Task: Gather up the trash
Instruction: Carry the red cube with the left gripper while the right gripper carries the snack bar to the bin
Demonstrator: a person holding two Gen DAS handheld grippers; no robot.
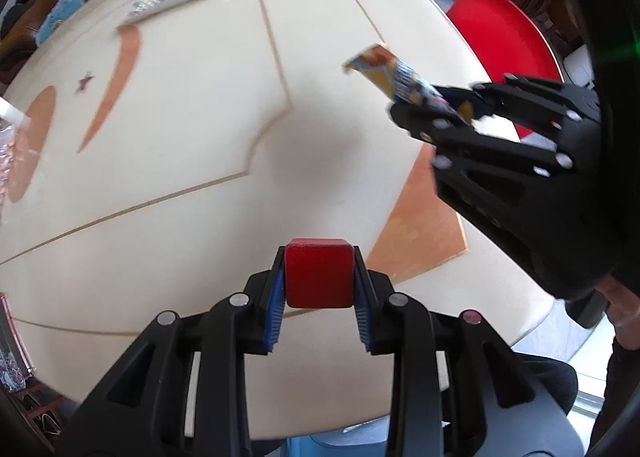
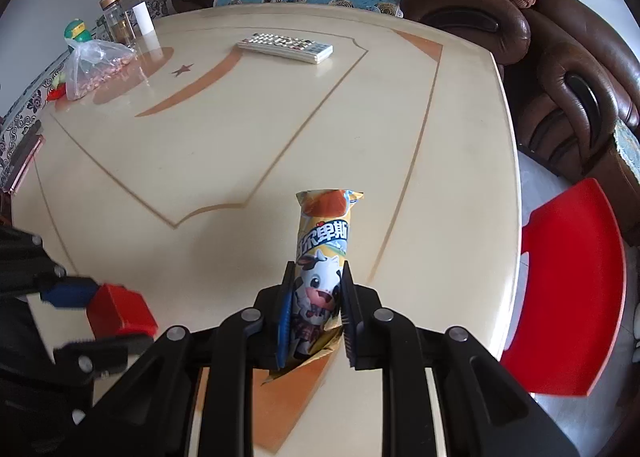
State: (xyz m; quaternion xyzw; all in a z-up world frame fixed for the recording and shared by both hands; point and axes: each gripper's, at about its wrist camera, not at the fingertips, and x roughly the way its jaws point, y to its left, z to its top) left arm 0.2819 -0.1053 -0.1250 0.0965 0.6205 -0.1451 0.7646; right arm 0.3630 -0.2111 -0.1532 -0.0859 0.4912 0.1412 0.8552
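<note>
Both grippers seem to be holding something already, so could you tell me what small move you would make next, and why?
Probably carry both loads off the table toward wherever the trash goes; no bin is in view. The right gripper is shut on the cow-print wrapper, and the left gripper is shut on the red block, both lifted clear, so neither can take more.

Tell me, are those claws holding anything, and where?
Left gripper clamps a red block by its sides; right gripper pinches a snack wrapper near its lower end.
</note>
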